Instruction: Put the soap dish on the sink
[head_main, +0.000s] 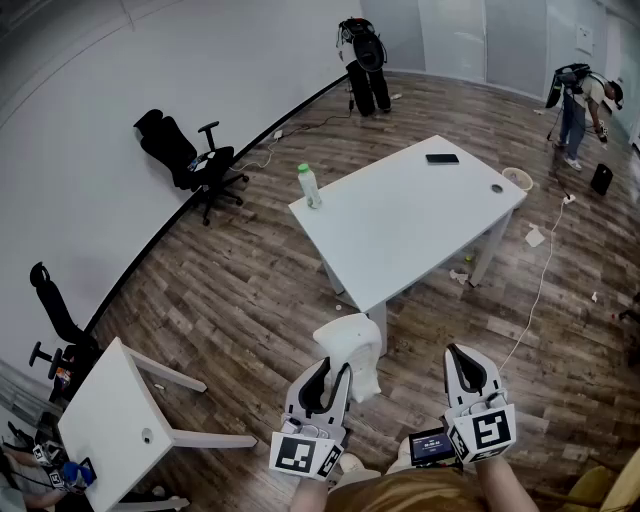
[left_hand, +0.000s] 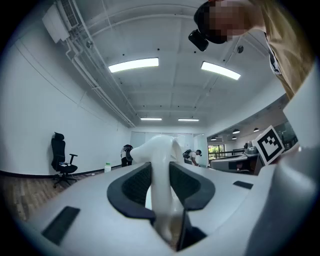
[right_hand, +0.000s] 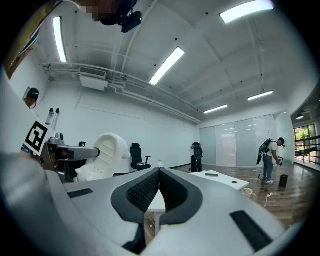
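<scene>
Open floor is lying between the left claw, the right claw and the white surface. A bottle is blocking its left corner, and a phone is lying by its far edge.

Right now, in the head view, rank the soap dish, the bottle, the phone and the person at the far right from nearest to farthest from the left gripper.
1. The soap dish, clamped between the jaws of the left gripper.
2. The bottle, on the white table's left corner.
3. The phone, near the table's far edge.
4. The person, far right at the room's back.
</scene>
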